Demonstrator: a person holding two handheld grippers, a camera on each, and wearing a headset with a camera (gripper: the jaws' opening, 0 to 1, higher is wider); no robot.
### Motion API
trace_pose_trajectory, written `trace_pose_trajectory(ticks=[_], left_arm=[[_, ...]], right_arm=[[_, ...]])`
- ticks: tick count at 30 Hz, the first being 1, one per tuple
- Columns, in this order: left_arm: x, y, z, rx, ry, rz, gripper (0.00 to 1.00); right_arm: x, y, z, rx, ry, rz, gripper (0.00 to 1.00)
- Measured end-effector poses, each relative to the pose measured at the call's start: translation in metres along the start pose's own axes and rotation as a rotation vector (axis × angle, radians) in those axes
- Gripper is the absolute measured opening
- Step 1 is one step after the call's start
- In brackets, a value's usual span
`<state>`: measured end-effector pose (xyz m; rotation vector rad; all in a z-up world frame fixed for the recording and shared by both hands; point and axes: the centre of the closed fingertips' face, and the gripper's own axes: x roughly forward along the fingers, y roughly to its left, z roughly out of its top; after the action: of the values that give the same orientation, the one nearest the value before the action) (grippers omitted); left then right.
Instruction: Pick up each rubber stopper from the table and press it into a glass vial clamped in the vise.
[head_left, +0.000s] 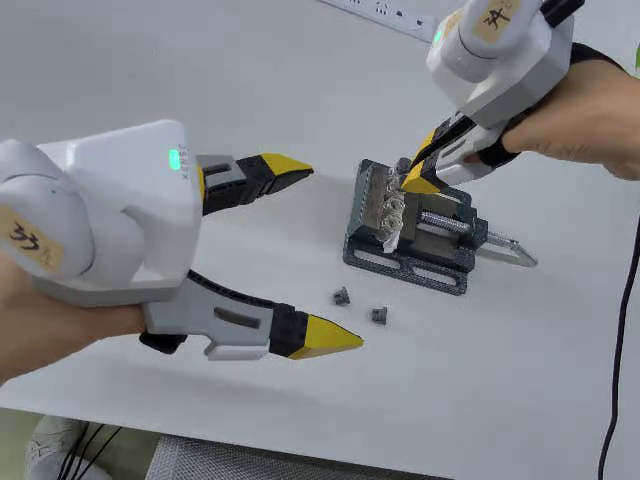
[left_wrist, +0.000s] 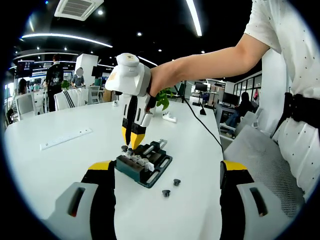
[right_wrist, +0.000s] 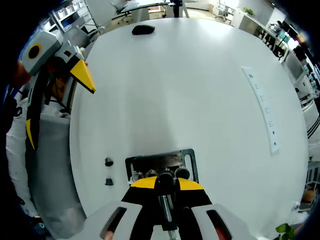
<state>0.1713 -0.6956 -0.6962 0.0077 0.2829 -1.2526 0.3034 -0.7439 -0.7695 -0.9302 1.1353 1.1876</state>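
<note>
tilting down over the vise (head_left: 452, 273), right gripper (head_left: 415, 176) pinches 1 stopper (right_wrist: 165, 181); left gripper (head_left: 330, 256) hovers, jaws apart.

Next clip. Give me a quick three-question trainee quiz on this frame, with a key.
1. How many loose stoppers lie on the table near the vise?
2. True or false: the left gripper is shut.
3. Where are the tips of the right gripper? A over the vise; B at the table's edge; C beside the loose stoppers.
Key: 1 two; 2 false, its jaws stand wide open; 3 A.
</note>
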Motion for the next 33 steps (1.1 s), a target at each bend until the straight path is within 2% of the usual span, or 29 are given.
trace_pose_trajectory(ticks=[11, 15, 19, 33], left_arm=[[0.003, -0.004, 0.004, 0.000, -0.001, -0.002, 0.86], [0.003, -0.004, 0.004, 0.001, 0.000, -0.003, 0.86], [0.004, -0.005, 0.003, -0.001, 0.003, -0.005, 0.85], [0.003, -0.005, 0.003, -0.006, 0.001, -0.007, 0.85]], right_arm=[[0.002, 0.001, -0.001, 0.002, -0.033, -0.010, 0.03], [0.007, 0.003, -0.003, 0.003, -0.028, -0.004, 0.03], [0.011, -0.002, -0.003, 0.010, -0.037, -0.004, 0.02], [0.012, -0.003, -0.002, -0.006, -0.033, -0.010, 0.00]])
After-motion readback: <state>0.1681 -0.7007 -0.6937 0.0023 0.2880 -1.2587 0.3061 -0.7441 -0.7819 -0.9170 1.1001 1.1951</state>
